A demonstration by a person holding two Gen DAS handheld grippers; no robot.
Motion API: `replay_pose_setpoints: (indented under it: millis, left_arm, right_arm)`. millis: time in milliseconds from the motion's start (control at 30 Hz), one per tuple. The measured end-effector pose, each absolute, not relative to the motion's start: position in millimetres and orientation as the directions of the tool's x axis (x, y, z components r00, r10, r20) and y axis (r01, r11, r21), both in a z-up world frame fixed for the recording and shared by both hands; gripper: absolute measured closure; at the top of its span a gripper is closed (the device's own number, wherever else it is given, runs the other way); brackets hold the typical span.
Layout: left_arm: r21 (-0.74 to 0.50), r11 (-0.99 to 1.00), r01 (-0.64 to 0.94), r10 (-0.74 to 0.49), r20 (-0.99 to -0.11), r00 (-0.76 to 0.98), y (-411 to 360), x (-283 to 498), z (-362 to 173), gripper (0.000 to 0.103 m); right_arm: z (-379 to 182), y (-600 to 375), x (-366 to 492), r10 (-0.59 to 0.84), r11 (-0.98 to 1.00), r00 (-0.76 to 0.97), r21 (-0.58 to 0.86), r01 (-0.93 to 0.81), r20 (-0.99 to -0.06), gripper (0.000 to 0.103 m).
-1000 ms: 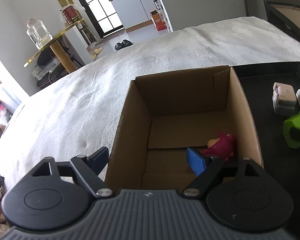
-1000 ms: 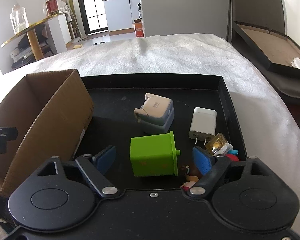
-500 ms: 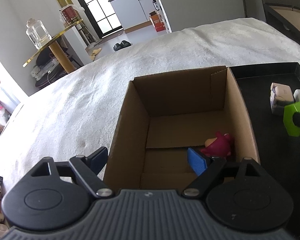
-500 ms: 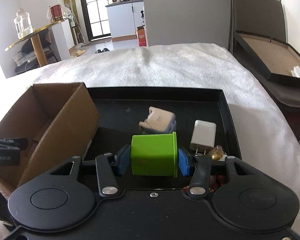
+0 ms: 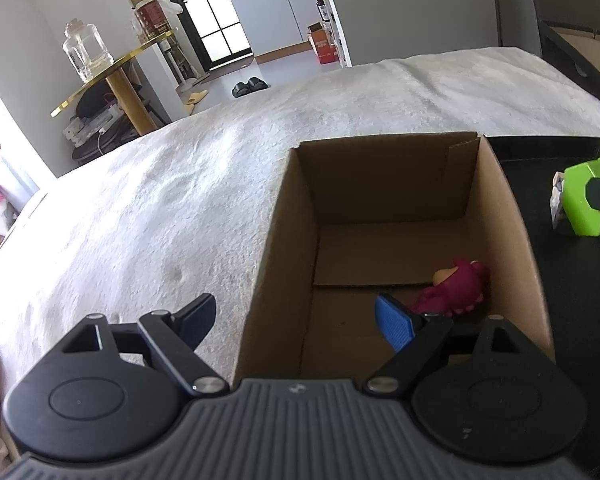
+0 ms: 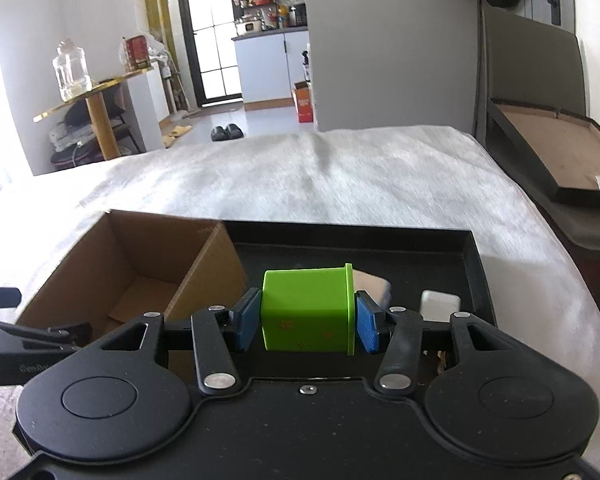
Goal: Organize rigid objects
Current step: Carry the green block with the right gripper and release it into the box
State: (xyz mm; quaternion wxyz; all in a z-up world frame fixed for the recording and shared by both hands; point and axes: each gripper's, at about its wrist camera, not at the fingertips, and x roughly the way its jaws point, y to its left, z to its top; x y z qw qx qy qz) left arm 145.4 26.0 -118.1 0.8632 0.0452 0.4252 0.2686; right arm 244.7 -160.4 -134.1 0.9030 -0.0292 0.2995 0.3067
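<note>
- Green plastic cube-shaped container (image 6: 306,312) with a flanged rim is clamped between the blue pads of the right gripper (image 6: 307,322), lifted above the black tray (image 6: 474,276) and just beside the open brown cardboard box (image 5: 496,216).
- Left gripper (image 5: 296,316) has its fingers spread wide with nothing between them; one finger is outside the box's near left wall, the other is over the box interior.
- Inside the box, a magenta plush-looking toy figure (image 5: 458,288) lies against the right wall on the cardboard floor.
- Box and tray sit side by side on a white fuzzy blanket (image 6: 340,176) that covers the whole work surface.
- Beyond the blanket, the room has a gold-edged side table (image 6: 96,92) carrying a clear glass jar (image 6: 71,70) and a red tin (image 6: 135,53), a pair of dark slippers (image 6: 227,132) on the pale floor, and a white kitchen cabinet (image 6: 270,68) by a dark-framed glass door.
- At the far right, a dark bed frame with an exposed wooden base (image 6: 548,148) is cut off by the edge.
- On the tray, a white charger block (image 6: 440,301) and a pale rounded object (image 6: 374,282) are mostly hidden behind the gripper and the green container; what the pale one is cannot be told.
</note>
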Motion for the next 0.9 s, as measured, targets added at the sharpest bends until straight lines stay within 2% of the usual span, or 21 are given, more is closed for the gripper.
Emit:
replay_pose_setpoints:
  millis: [200,267,300,367,567,767,900]
  left_arm:
    - [0.281,0.852,-0.442,0.497,-0.703,0.509,34,137,-117,0.019]
    - [0.270,0.854,-0.444,0.491,-0.701,0.518,37,134,-117,0.023]
    - [0.267,0.854,-0.446,0.491,-0.696,0.523,38,133,-117,0.026]
    - [0.263,0.852,-0.453,0.492,-0.698,0.520,41,131,-118,0.043]
    - [0.239,0.855,-0.460,0.477,-0.711,0.517,46,127,-120,0.072]
    - [0.199,0.862,-0.466,0.453,-0.714,0.534,52,124,-121,0.089]
    - [0.187,0.867,-0.461,0.444,-0.709,0.548,55,121,-123,0.089]
  right_arm:
    - [-124,-148,239,0.552,0.797,0.636,0.115,-0.594,-0.539,0.055]
    - [-121,-144,236,0.560,0.791,0.637,0.114,-0.601,-0.530,0.054]
    - [-119,-142,234,0.564,0.788,0.637,0.112,-0.606,-0.525,0.054]
    - [-115,-138,231,0.574,0.780,0.635,0.109,-0.616,-0.516,0.054]
    - [-106,-123,222,0.595,0.761,0.639,0.086,-0.643,-0.486,0.054]
    - [-104,-107,214,0.614,0.736,0.625,0.064,-0.674,-0.482,0.054]
    - [-104,-97,210,0.615,0.728,0.628,0.039,-0.684,-0.477,0.054]
